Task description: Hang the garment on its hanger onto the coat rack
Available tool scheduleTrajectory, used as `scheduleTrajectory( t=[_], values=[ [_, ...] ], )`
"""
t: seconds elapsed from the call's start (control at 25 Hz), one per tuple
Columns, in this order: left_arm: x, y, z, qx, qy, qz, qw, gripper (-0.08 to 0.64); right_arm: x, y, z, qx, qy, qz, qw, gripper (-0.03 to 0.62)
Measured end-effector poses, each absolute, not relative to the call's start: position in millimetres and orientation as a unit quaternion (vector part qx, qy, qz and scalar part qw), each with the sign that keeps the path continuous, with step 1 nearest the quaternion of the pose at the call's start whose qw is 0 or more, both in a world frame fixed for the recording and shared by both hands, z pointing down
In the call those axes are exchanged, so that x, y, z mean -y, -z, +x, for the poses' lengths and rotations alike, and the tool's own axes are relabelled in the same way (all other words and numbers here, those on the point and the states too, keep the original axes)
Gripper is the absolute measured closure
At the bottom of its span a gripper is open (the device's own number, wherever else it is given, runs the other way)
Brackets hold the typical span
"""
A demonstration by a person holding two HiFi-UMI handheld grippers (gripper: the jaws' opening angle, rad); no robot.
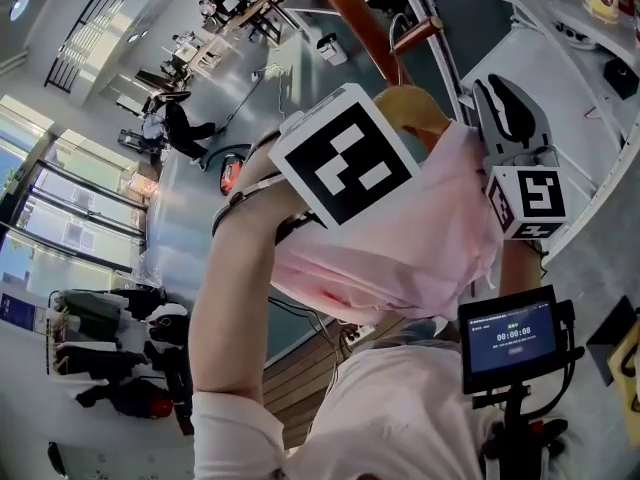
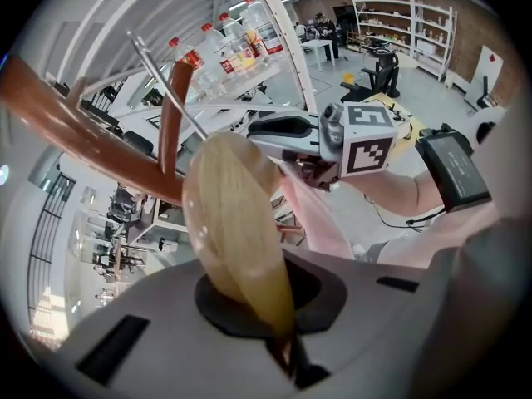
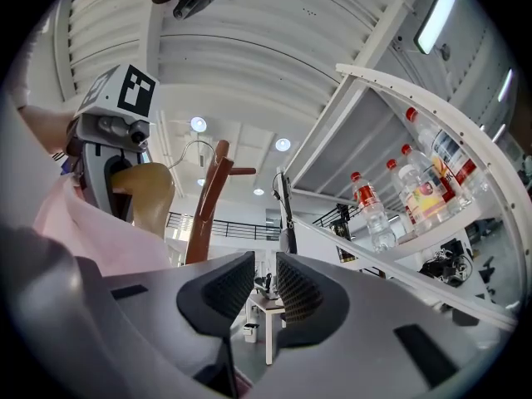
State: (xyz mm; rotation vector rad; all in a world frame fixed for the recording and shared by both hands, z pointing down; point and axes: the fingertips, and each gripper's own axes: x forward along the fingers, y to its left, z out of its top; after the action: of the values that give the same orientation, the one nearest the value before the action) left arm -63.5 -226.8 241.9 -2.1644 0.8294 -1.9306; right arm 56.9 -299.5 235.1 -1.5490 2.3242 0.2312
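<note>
The pink garment (image 1: 400, 248) hangs bunched in the middle of the head view, draped from its pale wooden hanger (image 1: 412, 108), whose rounded end pokes up just above the cloth. The left gripper (image 2: 258, 306) has its tongs pressed together on that wooden end, which fills the centre of the left gripper view. The hanger's thin metal hook (image 2: 162, 81) slants to the upper left there, crossing in front of the brown coat rack (image 2: 75, 123); whether hook and rack touch cannot be told. At the garment's right edge in the head view sits the right gripper (image 3: 264, 285). Its tongs are drawn almost together, with only a narrow slit between the ribbed pads (image 3: 226, 285) and a sliver of pink cloth pinched low between them. The rack's pole rises toward the top centre of the head view. A white shelf (image 3: 432, 98) with red-capped bottles (image 3: 416, 189) stands at the right of the right gripper view. A small lit screen (image 1: 508, 338) sits at the lower right of the head view.
</note>
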Motion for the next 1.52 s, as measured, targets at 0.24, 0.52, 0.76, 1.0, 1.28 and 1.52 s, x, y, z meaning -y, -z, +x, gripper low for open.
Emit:
scheduleTrajectory(
  t=[0.24,0.52,0.76,1.0,1.28,1.52],
  values=[
    [233,-253,-59,-0.267,0.638,-0.722,0.025,0.555,300,-231,54,-0.820,-0.086,-0.540,0.169,0.506],
    [240,-269,-64,-0.261,0.641,-0.722,-0.005,0.555,302,-240,46,-0.826,-0.079,-0.536,0.158,0.506],
    [248,-263,-57,-0.260,0.635,-0.727,-0.007,0.555,304,-239,51,-0.820,-0.082,-0.543,0.159,0.506],
    [255,-262,-58,-0.276,0.638,-0.718,-0.001,0.555,293,-227,40,-0.831,-0.146,-0.516,0.146,0.506],
    [254,-263,-57,-0.271,0.639,-0.720,0.002,0.555,263,-200,10,-0.868,-0.229,-0.429,0.103,0.505],
    [250,-263,-54,-0.266,0.639,-0.722,0.001,0.555,250,-214,0,-0.898,-0.241,-0.366,0.032,0.412]
  ],
)
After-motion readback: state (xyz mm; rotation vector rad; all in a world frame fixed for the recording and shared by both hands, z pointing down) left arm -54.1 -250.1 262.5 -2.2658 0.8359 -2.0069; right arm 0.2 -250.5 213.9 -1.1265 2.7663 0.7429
